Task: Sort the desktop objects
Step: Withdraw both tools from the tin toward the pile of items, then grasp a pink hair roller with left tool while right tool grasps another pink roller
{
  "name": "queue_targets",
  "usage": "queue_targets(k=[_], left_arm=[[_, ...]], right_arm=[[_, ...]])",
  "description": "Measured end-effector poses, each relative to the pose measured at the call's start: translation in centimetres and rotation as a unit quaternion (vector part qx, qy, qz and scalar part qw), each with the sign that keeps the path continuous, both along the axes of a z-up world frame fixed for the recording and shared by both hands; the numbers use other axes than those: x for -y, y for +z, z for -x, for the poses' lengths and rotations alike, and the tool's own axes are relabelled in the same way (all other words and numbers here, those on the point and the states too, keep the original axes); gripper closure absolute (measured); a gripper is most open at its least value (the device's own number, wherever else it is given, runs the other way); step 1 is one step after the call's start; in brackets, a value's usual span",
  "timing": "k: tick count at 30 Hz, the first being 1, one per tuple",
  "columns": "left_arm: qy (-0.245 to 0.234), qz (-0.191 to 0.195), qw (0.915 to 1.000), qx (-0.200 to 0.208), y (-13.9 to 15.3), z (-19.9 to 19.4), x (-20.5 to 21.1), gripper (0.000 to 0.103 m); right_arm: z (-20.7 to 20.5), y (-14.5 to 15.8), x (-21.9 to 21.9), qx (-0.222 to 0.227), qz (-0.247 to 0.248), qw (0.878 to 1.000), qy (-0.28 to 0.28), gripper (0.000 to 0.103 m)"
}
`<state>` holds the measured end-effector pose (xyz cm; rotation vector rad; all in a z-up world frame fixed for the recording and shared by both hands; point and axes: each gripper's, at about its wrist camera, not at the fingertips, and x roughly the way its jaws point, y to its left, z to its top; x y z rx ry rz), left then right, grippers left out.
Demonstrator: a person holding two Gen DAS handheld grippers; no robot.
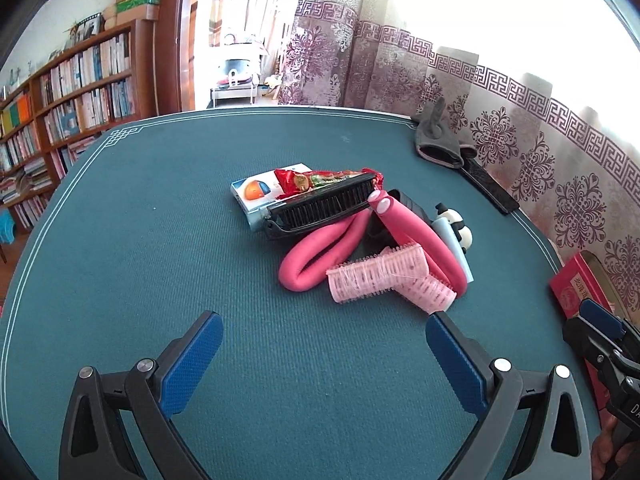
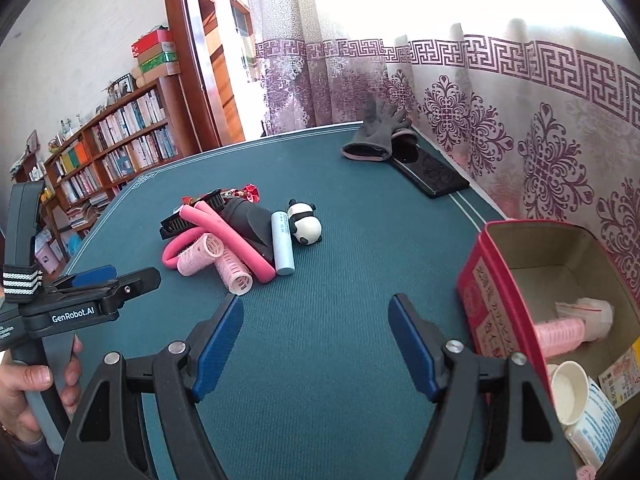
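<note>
A pile lies mid-table: two pink hair rollers (image 1: 376,274) (image 2: 200,252), a bent pink foam rod (image 1: 320,258) (image 2: 244,246), a black brush (image 1: 324,208), a red snack wrapper (image 1: 310,180), a white-blue box (image 1: 254,194), a pale blue tube (image 2: 282,244) and a panda figure (image 2: 306,224). My left gripper (image 1: 324,322) hangs open and empty just short of the rollers. My right gripper (image 2: 318,308) is open and empty over bare cloth between the pile and the open red box (image 2: 492,292), which holds a pink roller (image 2: 560,332), a paper cup (image 2: 568,388) and other small items.
A grey glove (image 2: 372,136) and a flat black slab (image 2: 432,176) lie at the table's far right corner by the curtain. The green table cloth (image 1: 160,220) stretches left of the pile. A hand (image 2: 28,384) holds the left gripper's handle. Bookshelves stand beyond the table's left edge.
</note>
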<state>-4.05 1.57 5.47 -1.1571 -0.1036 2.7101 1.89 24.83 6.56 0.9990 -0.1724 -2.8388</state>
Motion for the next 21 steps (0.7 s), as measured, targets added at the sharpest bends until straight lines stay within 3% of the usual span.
queue_targets(k=[5, 12, 17, 21], left_arm=[[0.007, -0.004, 0.9998, 0.018, -0.9, 1.6, 0.4, 0.000], [-0.028, -0.044, 0.9972, 0.053, -1.9, 3.3, -1.5, 0.000], [-0.033, -0.070, 0.9955, 0.055, -2.0, 4.7, -2.2, 0.000], [-0.017, -0.068, 0.9964, 0.049, -2.2, 5.8, -2.2, 0.000]], right_arm=[[1.5, -0.8, 1.4, 0.009, 0.001, 1.000, 0.018, 0.025], [2.5, -2.2, 1.0, 0.025, 0.021, 0.999, 0.011, 0.025], [3.0, -2.8, 0.1, 0.032, 0.032, 0.999, 0.004, 0.025], [3.1, -3.0, -0.1, 0.033, 0.035, 0.999, 0.007, 0.025]])
